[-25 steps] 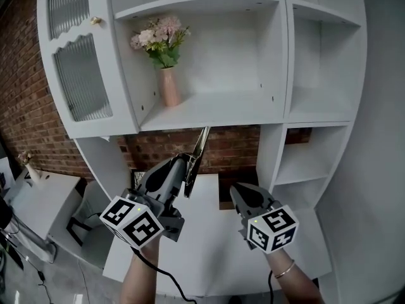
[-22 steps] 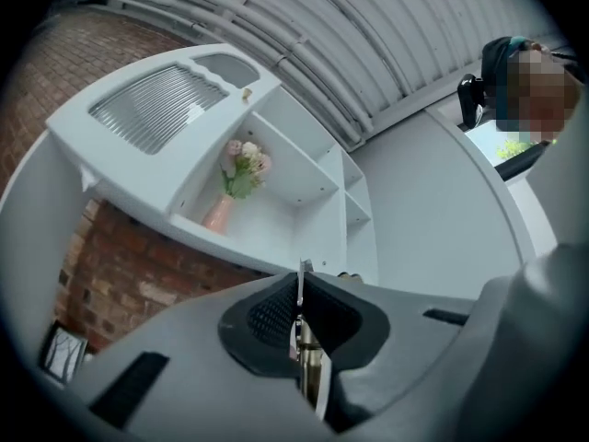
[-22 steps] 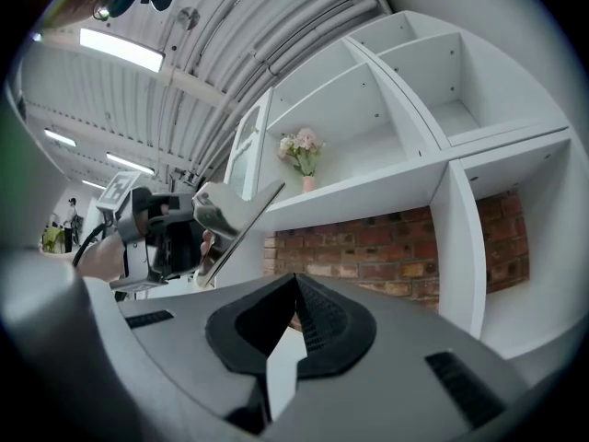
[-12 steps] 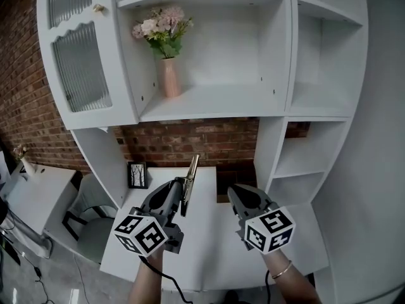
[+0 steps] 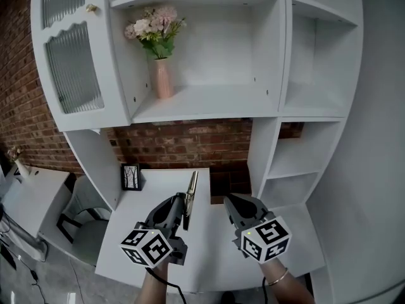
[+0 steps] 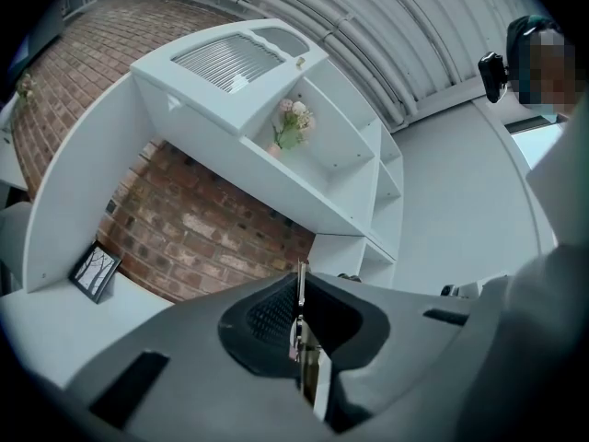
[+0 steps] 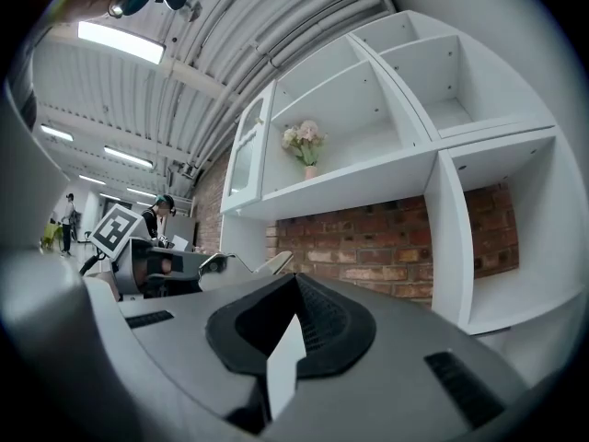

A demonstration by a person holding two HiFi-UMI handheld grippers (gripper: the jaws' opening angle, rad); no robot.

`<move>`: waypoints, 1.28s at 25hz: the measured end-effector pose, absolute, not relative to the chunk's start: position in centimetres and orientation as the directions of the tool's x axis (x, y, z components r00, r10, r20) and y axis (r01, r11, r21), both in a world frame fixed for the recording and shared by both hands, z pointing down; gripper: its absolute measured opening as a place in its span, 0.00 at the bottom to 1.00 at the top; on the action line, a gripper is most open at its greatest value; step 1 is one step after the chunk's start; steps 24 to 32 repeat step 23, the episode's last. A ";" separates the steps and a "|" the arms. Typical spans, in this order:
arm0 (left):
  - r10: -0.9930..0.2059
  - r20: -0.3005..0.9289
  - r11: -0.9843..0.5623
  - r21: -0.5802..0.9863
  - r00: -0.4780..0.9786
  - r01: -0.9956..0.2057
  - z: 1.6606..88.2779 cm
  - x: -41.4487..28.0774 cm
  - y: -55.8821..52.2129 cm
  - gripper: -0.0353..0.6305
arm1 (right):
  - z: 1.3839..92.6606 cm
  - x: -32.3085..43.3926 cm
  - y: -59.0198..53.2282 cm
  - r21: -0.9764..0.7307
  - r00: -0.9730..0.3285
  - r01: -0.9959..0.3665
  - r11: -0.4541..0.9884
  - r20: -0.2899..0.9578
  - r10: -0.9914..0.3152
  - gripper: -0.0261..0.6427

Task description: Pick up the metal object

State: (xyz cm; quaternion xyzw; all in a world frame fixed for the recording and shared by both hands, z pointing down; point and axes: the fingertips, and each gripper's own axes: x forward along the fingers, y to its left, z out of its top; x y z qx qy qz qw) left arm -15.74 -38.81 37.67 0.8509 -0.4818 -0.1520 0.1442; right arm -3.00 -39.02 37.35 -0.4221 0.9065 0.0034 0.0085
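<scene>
The metal object [image 5: 190, 193] is a slim, shiny, tong-like piece. My left gripper [image 5: 180, 202] is shut on its lower end, so it sticks out forward and up over the white desk [image 5: 205, 249]. In the left gripper view the metal object [image 6: 299, 316] stands edge-on as a thin strip between the closed jaws. My right gripper [image 5: 231, 202] hovers beside it to the right, shut with nothing in it. In the right gripper view the jaws [image 7: 294, 282] meet, and the left gripper [image 7: 170, 267] shows at left with the metal object's tip [image 7: 269, 264].
A white shelf unit rises behind the desk, with a pink vase of flowers [image 5: 161, 75] and a ribbed-glass door [image 5: 73, 65]. A small picture frame [image 5: 131, 177] stands at the desk's back left. A chair [image 5: 79, 215] sits to the left. Brick wall lies behind.
My left gripper has sunk with the metal object, from in front of the shelf's lower edge to just above the desk. The right gripper dropped slightly.
</scene>
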 end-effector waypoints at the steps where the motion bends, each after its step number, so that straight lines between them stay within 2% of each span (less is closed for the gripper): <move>1: -0.864 -0.117 -0.493 0.392 0.490 -0.777 37.8 -15.6 -38.8 0.08 | 37.5 -2.9 -39.0 -0.004 -0.642 -0.767 0.642 -0.016 -0.767 0.05; 32: -0.871 -0.096 -0.478 0.393 0.482 -0.785 39.1 -15.9 -37.8 0.08 | 38.1 -2.8 -38.6 0.013 -0.597 -0.802 0.597 0.000 -0.802 0.05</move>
